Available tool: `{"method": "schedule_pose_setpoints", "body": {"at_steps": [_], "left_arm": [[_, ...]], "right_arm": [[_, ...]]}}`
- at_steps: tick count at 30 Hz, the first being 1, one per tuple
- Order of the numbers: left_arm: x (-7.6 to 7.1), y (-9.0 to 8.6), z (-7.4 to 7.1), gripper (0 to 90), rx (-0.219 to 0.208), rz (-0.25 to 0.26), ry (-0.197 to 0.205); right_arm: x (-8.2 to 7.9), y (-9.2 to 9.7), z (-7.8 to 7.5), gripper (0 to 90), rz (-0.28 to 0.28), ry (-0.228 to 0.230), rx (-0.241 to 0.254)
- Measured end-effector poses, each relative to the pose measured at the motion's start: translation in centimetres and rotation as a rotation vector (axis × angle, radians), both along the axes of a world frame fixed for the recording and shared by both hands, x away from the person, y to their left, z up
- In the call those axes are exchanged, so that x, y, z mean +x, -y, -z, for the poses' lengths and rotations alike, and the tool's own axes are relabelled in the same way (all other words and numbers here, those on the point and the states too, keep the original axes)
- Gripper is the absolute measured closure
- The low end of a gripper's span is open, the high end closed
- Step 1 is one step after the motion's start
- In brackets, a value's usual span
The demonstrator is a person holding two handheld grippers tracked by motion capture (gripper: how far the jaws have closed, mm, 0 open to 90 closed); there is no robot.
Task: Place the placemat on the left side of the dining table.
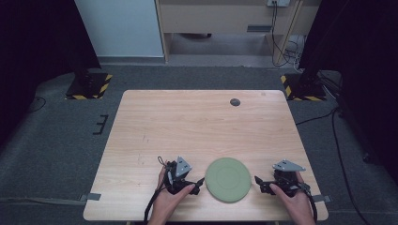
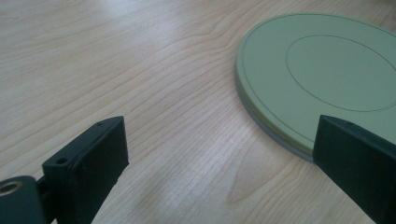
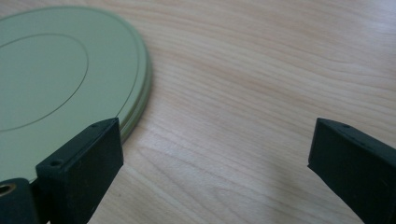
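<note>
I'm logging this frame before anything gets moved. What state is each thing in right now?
Green plate: flat on the table, between the two grippers, nothing on it, not gripped.
Left hand-held gripper: jaws open, at the plate's left edge, held by a hand.
Right hand-held gripper: jaws open, just right of the plate, held by a hand.
Wooden table: bare apart from the plate and a small dark disc near its far edge.

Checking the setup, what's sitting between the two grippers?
A green plate lies flat between the left gripper and right gripper, seen in the high view.
</note>
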State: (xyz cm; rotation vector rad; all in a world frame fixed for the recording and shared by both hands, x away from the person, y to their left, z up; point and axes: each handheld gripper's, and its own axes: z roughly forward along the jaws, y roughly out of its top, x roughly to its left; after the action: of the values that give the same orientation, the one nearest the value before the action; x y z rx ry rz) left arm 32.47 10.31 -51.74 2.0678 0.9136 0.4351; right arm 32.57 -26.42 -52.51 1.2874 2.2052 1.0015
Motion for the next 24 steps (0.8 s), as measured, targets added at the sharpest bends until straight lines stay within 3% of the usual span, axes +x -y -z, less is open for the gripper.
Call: {"method": "schedule_pose_setpoints", "body": {"at_steps": [7,12,15,24], "left_arm": [[-0.1,0.7,0.5,2.4,0.021,0.032,-0.024],[0.0,1.1,1.0,2.4,0.06,0.046,-0.039],[0.1,1.1,1.0,2.4,0.047,0.053,-0.046],[0.2,1.5,1.6,0.6,0.062,0.056,-0.061]], "right_arm": [[-0.3,-0.8,0.1,3.7,-0.048,0.001,-0.01],[-0.4,-1.3,0.1,3.7,-0.074,-0.005,-0.018],[-0.4,-1.6,0.2,3.7,-0.084,-0.005,-0.022],[-0.4,-1.7,0.3,2.4,-0.078,-0.01,-0.026]]}}
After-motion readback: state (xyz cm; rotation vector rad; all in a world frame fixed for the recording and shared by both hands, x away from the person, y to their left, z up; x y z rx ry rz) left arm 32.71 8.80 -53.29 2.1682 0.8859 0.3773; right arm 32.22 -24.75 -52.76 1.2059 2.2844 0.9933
